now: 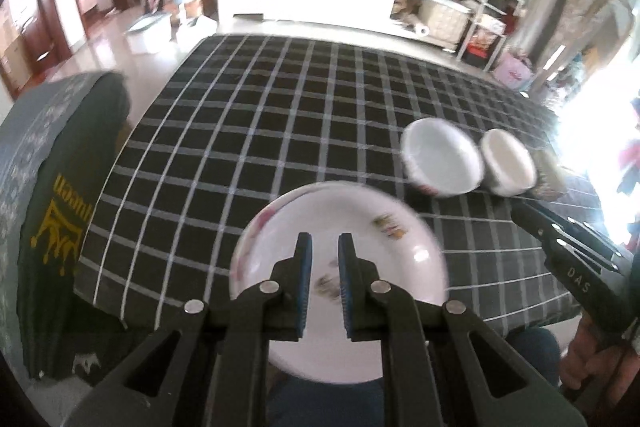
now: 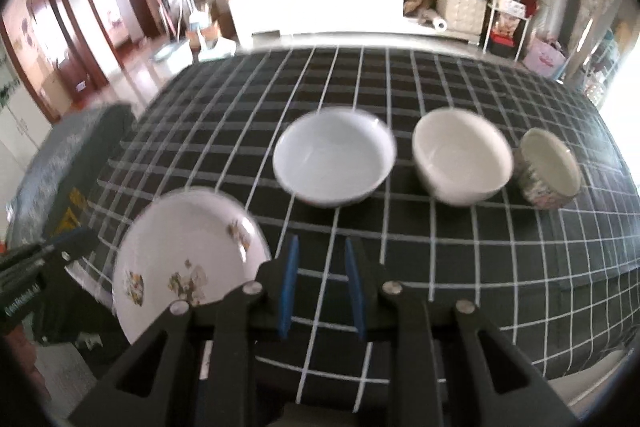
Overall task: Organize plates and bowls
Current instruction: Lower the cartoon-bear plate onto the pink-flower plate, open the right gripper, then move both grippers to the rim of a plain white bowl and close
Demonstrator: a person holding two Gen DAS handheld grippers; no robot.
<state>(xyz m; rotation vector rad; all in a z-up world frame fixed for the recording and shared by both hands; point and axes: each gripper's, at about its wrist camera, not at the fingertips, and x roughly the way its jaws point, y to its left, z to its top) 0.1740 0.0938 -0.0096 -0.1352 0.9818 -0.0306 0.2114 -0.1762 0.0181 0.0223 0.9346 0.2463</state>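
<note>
White glazed plate [image 2: 188, 259] with floral decals lies at lower left of the right wrist view, overhanging the near edge of the checked tablecloth [image 2: 460, 259]. Right gripper [image 2: 322, 263] and left gripper [image 1: 325, 255] both stand parted, empty. Open cloth lies beyond. Only the right view shows all three bowls: white bowl [image 2: 334, 157], cream bowl [image 2: 462, 161], patterned bowl [image 2: 548, 169].

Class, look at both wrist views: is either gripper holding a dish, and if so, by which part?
Nothing is held. The left gripper hovers open above the floral plate; the right gripper is open over bare checked tablecloth.
</note>
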